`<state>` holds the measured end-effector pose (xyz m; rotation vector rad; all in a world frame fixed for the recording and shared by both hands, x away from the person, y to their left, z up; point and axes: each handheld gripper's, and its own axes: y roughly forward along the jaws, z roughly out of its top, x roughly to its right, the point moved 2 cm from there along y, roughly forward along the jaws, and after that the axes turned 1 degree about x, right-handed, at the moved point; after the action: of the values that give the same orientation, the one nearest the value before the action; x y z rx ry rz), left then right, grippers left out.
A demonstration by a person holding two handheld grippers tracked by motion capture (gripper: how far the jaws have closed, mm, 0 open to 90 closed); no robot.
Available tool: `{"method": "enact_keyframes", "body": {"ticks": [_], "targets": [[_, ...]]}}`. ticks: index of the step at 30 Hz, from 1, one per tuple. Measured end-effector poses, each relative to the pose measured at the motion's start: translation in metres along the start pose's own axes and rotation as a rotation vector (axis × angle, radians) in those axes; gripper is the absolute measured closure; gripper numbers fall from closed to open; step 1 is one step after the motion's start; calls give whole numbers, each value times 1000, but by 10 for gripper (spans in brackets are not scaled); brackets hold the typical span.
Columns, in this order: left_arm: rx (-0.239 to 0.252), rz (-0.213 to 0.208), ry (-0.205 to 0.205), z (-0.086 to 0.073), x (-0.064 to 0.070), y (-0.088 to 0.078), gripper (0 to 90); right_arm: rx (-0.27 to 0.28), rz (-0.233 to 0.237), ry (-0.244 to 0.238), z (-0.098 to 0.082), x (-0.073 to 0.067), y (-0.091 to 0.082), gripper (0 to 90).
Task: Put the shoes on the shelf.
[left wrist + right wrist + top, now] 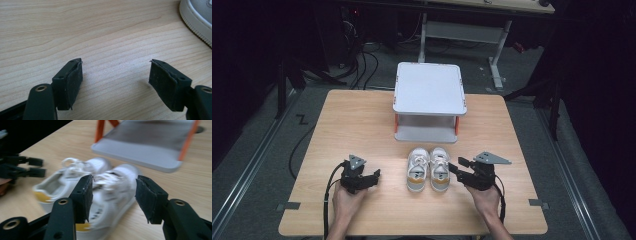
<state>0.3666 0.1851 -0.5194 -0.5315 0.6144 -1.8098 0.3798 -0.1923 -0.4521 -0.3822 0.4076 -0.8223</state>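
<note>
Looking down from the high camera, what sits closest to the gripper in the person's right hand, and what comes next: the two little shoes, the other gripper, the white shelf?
From the right gripper:
1. Right shoe, just beside its jaws.
2. Left shoe, touching the first.
3. Left gripper, across the pair.
4. White shelf, at the table's far edge.

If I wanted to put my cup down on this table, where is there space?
Bare wood lies on either side of the white two-tier rack, out to the table edges, and along the near edge. It is crowded in the middle: the pair of shoes sits close before the rack, with the left gripper and right gripper flanking it.
</note>
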Motion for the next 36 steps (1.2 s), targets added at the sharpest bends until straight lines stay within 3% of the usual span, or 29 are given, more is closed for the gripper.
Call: {"method": "enact_keyframes", "body": {"ticks": [4, 6, 10, 14, 17, 22, 26, 32, 36], "targets": [[-4, -1, -1, 0, 1, 1, 255, 3, -64, 39, -5, 32, -2, 456], [-6, -2, -2, 1, 1, 1, 248, -15, -135, 57, -10, 50, -2, 462], [-6, -2, 1, 1, 2, 2, 232, -45, -226, 63, -19, 73, -2, 463], [-20, 15, 5, 3, 3, 1, 255, -82, -277, 82, -28, 88, -2, 462], [12, 11, -22, 7, 7, -4, 300, -111, -317, 81, -37, 95, 0, 462], [28, -21, 5, 16, 21, -15, 285, -150, -374, 66, -46, 102, 4, 466], [24, -65, 20, 21, 33, -24, 272, -152, -373, 87, -46, 104, 3, 461], [18, -107, 34, 30, 59, -36, 260, -157, -375, 72, -46, 103, 4, 449], [26, -166, 35, 37, 78, -44, 258, -152, -371, 88, -47, 104, 3, 445]]}}
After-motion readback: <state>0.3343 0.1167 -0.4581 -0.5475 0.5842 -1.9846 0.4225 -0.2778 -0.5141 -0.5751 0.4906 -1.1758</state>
